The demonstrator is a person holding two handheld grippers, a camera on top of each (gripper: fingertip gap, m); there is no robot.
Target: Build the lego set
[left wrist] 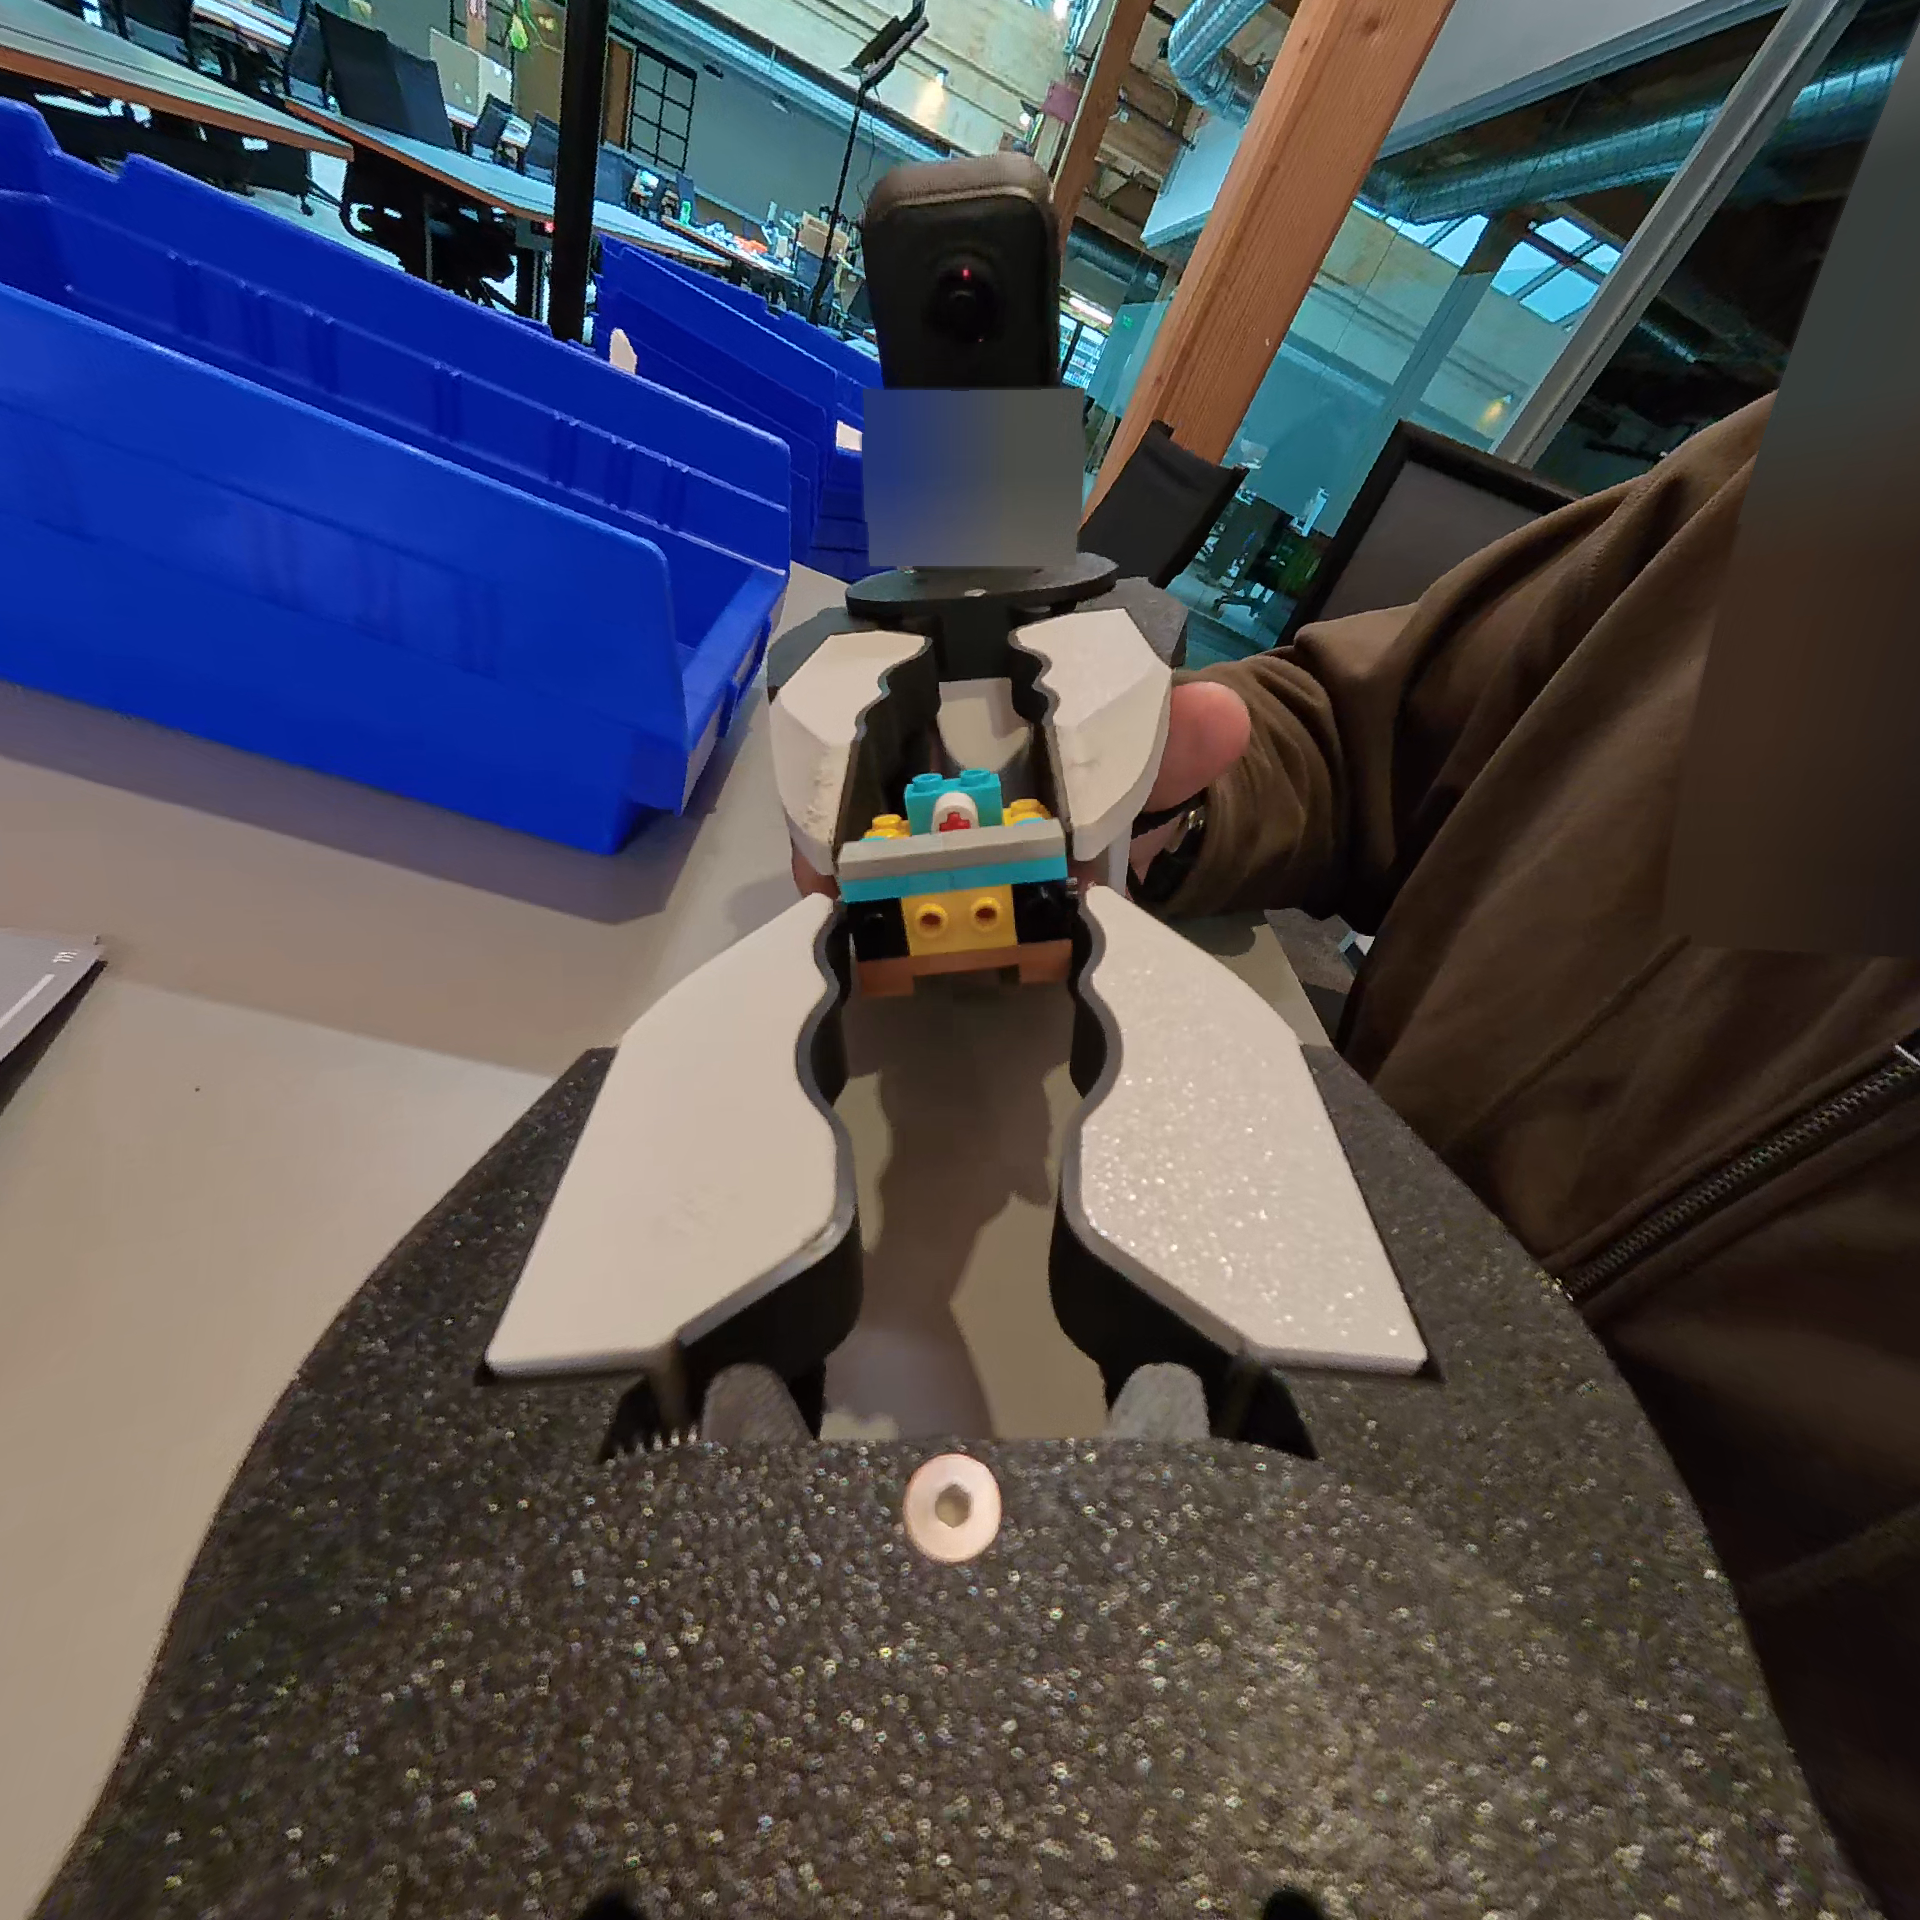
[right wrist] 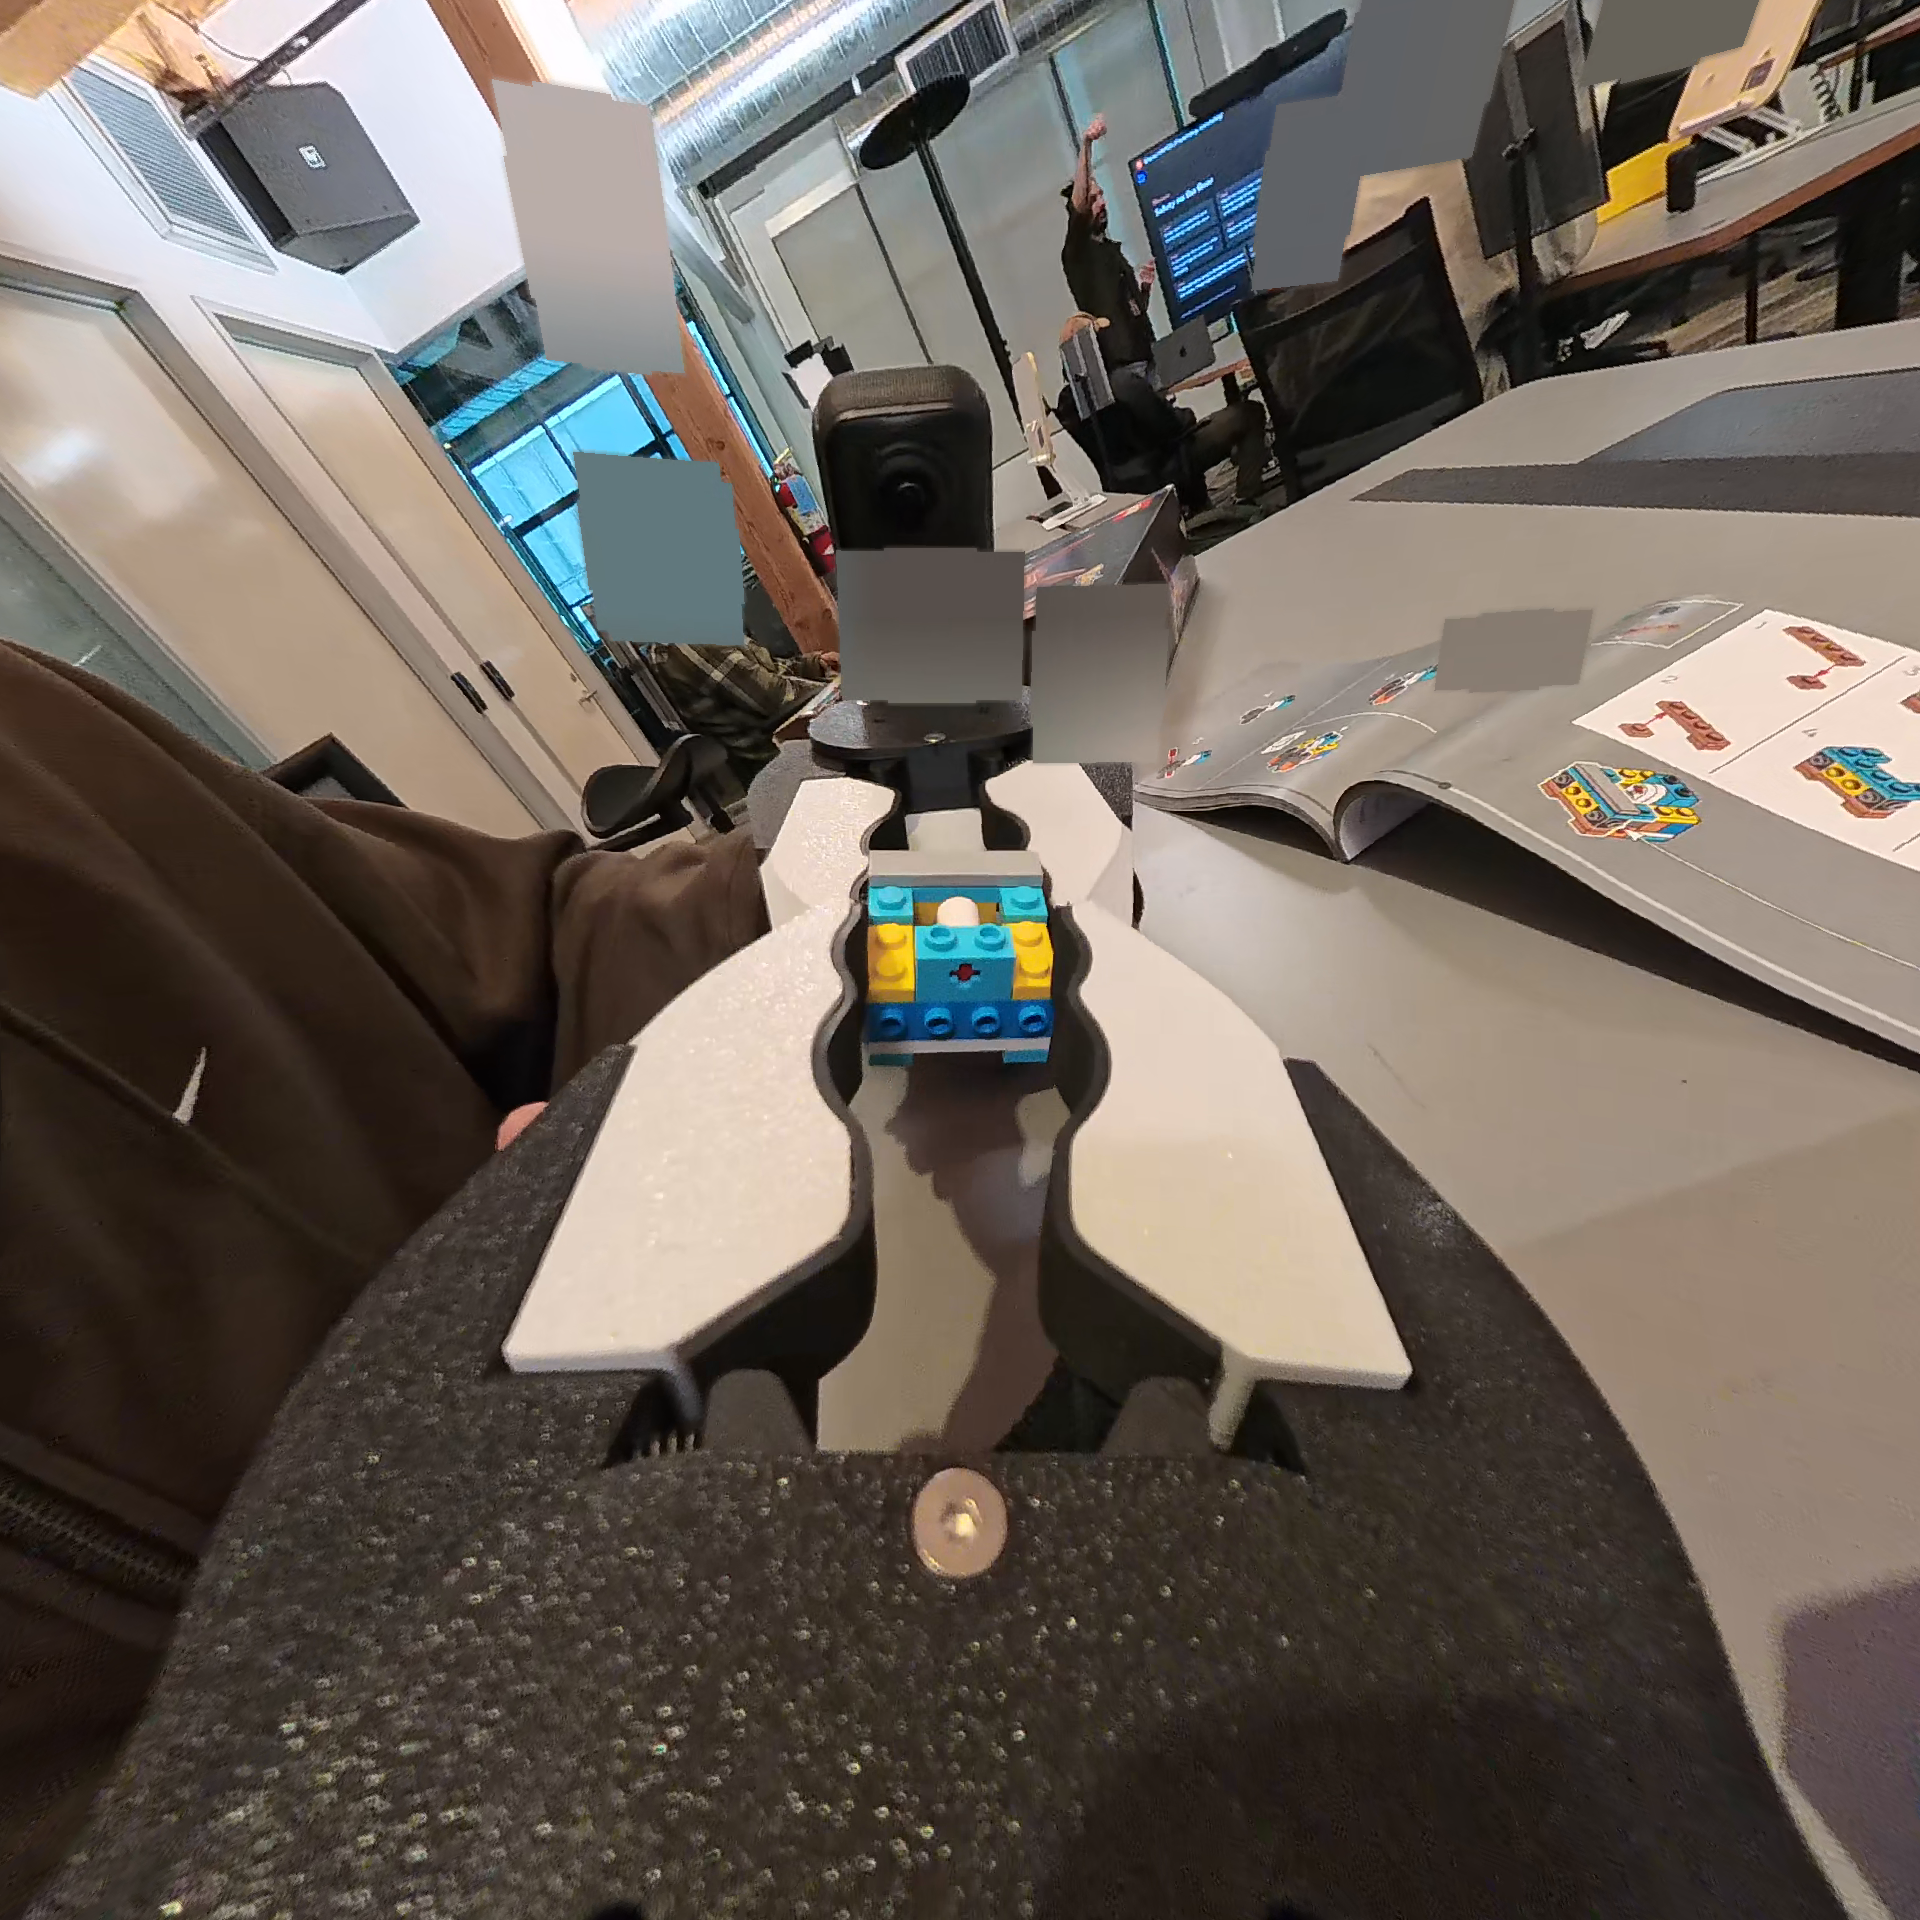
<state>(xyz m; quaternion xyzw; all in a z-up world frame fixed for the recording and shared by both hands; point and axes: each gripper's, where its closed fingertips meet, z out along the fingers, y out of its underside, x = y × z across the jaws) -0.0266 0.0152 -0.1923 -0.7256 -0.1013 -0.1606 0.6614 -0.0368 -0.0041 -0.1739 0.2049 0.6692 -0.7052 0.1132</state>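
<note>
A small lego model of yellow, teal, blue, grey, black and brown bricks is held above the grey table between both grippers, which face each other. My left gripper is shut on its lower brown and black end. My right gripper closes on its far end, around the teal and yellow bricks. In the right wrist view my right gripper is shut on the model at its blue and yellow side, and the left gripper grips the far grey end.
Several blue bins line the table's left side. An open instruction booklet lies at the right, with a lego box behind it. A person's brown sleeve is close on the right of the left wrist view. Only a small space, under 4 cm, lies between the two pairs of fingers.
</note>
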